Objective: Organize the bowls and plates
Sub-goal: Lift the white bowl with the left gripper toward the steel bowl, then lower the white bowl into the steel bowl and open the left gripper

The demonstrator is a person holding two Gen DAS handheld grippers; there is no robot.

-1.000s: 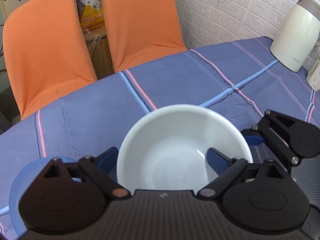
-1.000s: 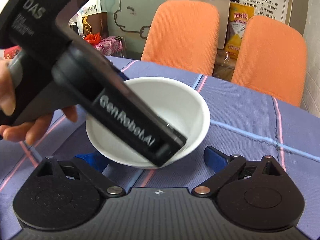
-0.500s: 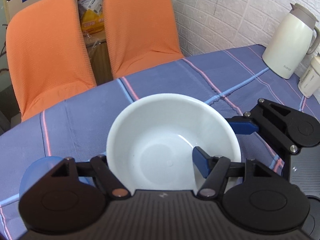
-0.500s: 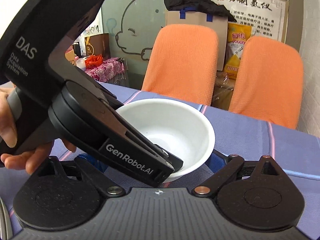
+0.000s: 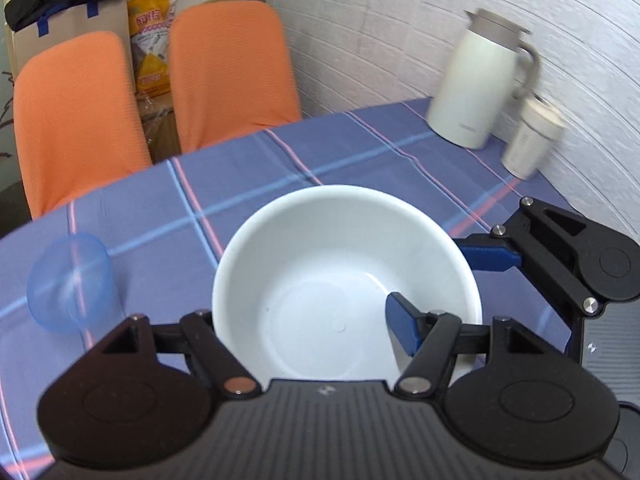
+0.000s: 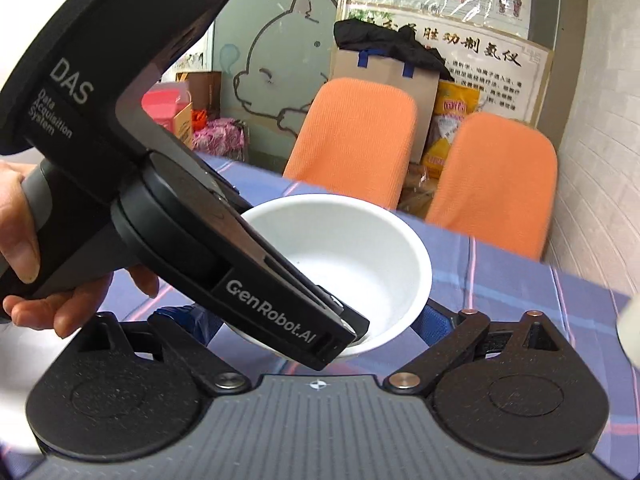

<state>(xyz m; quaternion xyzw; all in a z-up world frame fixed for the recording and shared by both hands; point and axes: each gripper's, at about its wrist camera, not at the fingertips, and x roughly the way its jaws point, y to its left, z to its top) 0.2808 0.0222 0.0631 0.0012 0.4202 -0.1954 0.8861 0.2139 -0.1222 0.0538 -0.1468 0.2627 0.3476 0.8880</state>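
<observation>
A bench [image 5: 360, 152] under blue plaid cloth is filling the lower frame. The left gripper [image 5: 304, 320] is pinching the near rim of a smooth white round bowl [image 5: 344, 280] at centre; rigid, light, probably slippery. The right gripper [image 6: 308, 316] is hanging wide open, empty.

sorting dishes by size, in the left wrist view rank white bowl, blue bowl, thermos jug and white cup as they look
1. white bowl, nearest the camera, so its lead is unsure
2. thermos jug
3. blue bowl
4. white cup
</observation>
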